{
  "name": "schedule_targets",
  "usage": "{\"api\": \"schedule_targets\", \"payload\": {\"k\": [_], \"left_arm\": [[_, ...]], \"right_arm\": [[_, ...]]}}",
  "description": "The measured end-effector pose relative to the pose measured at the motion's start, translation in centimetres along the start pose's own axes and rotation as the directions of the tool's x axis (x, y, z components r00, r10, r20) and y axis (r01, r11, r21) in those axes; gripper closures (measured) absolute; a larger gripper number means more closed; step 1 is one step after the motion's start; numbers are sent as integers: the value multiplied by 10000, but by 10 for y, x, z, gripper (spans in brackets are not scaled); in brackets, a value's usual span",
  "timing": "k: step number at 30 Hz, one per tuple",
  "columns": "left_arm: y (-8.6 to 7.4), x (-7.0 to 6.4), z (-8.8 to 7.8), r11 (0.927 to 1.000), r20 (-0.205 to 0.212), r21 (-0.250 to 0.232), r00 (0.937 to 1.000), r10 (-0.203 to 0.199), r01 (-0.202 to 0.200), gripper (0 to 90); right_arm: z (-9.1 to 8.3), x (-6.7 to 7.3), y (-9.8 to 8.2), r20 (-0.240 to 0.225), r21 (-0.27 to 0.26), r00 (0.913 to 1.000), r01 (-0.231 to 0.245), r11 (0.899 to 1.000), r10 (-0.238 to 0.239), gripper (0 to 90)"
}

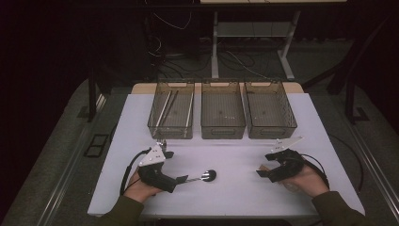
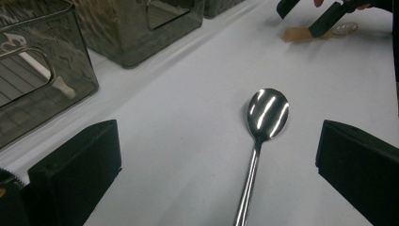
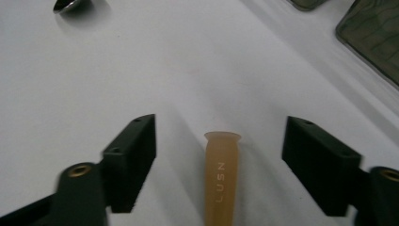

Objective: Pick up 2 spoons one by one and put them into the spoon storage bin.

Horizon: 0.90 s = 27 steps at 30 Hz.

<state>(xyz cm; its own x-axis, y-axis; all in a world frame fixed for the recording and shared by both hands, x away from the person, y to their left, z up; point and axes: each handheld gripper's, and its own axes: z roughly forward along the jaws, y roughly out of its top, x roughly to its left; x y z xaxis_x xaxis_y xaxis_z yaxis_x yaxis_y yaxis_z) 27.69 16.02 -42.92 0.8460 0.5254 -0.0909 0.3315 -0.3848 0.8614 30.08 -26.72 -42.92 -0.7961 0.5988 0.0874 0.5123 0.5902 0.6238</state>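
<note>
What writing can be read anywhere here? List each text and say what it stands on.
"LUSN": pale raised letters running along the tan handle that lies on the white table between the jaws of the right gripper.
No writing can be made out on the metal spoon, the three smoky plastic bins or the grippers.

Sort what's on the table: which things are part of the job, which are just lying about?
In the job:
- metal spoon, lying between the open fingers of the left gripper
- tan handle, lying between the fingers of the right gripper, not yet pinched

Lying about:
- left bin, with white sticks in it
- middle bin
- right bin
</note>
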Motion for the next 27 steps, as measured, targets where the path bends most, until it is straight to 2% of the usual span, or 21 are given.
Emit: {"api": "schedule_targets", "payload": {"k": [8, 16, 21, 27], "left_arm": [[0, 0, 0, 10000, 23, 66, 10000, 49, -49, 0], [-1, -1, 2, 9999, 64, 148, 10000, 53, -54, 0], [-1, -1, 2, 9998, 57, 182, 10000, 72, -73, 0], [-1, -2, 3, 9998, 72, 177, 9999, 94, -96, 0]], "right_arm": [[3, 1, -3, 85, 490, 9998, 197, 9986, -202, 486], [7, 3, -4, 305, 960, 9980, 526, 9940, -557, 582], [8, 7, -3, 418, 1002, 9962, 725, 9923, -770, 633], [8, 7, -4, 300, 1010, 9965, 750, 9921, -784, 714]]}}
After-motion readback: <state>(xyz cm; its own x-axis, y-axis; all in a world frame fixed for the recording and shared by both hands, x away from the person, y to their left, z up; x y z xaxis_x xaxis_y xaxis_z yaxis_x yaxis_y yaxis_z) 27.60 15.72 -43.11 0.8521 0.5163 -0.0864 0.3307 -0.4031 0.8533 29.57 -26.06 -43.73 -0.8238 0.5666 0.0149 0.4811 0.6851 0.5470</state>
